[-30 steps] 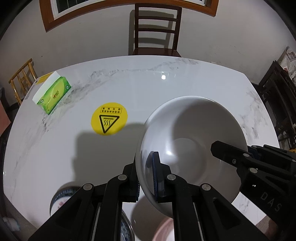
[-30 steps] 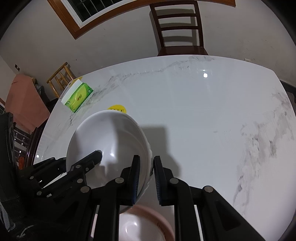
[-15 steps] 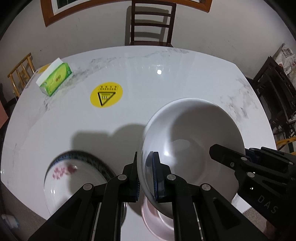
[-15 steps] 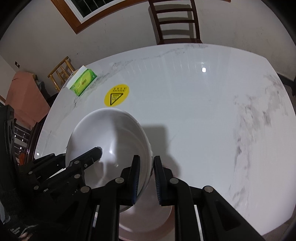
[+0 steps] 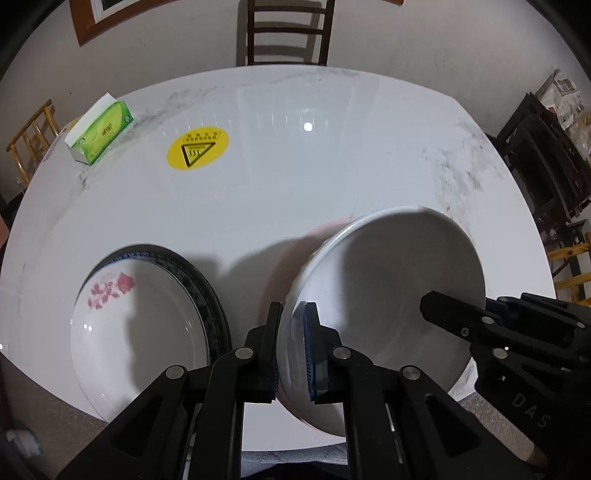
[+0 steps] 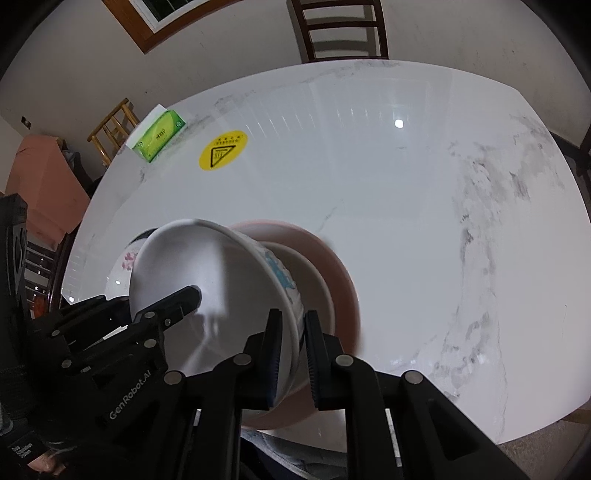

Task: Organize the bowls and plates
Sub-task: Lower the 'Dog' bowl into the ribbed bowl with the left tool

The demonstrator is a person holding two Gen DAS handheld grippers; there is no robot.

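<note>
The white bowl (image 5: 388,295) is the landmark here: it hangs tilted above the pink bowl (image 6: 332,266), which sits on the marble surface (image 5: 295,184) near its front edge. The left hand-held gripper (image 5: 292,350) is clamped on the white bowl's left rim, one pad inside and one outside the wall. The right hand-held gripper (image 6: 291,354) pinches the opposite rim the same way, its jaws squeezing tighter on the wall, beside a blue pattern on the bowl's outside. Within the pink bowl, under the white bowl, the right wrist view shows a further white rim; I cannot tell what dish it belongs to. Left of the white bowl lies a floral plate (image 5: 140,325) resting on a dark-rimmed plate (image 5: 207,291). Beyond the white bowl, farther across the surface, sit a yellow warning sticker (image 5: 197,147) and a green tissue box (image 5: 99,133). A wooden chair (image 5: 288,33) stands behind the far edge.
</note>
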